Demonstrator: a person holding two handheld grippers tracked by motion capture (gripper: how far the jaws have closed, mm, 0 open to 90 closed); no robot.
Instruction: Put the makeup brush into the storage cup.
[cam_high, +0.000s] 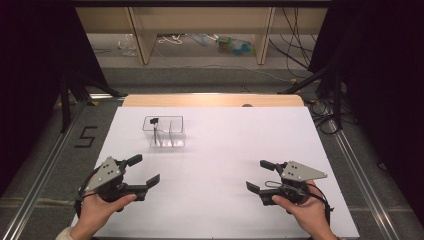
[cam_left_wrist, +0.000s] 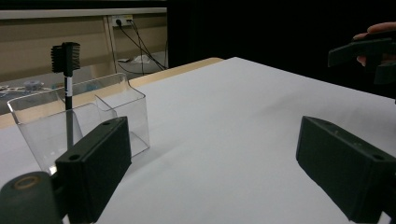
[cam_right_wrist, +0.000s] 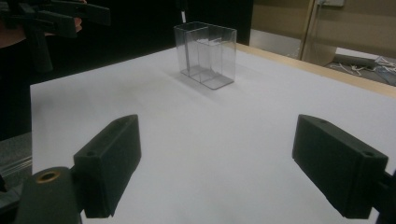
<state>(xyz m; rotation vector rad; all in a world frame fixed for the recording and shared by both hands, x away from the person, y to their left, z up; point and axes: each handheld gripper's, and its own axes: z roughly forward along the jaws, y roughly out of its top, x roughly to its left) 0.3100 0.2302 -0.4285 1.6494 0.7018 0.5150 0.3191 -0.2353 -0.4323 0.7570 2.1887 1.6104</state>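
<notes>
Nearest, the left tool (cam_high: 141, 170) and right tool (cam_high: 257, 176) both hovered wide open and empty over the white bench (cam_high: 225, 150). Beyond them lay bare sheet up to the clear divided organizer (cam_high: 165, 131), a black brush (cam_left_wrist: 66, 58) upright in its left compartment. It looked light, rigid, slippery and tippable; the thin handle seemed the safest grip.

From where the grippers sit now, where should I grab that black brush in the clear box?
Probably grip the brush on its thin handle just under the bristle head, coming from above. It stands upright in the clear box's left compartment, and only its top clears the rim.
</notes>
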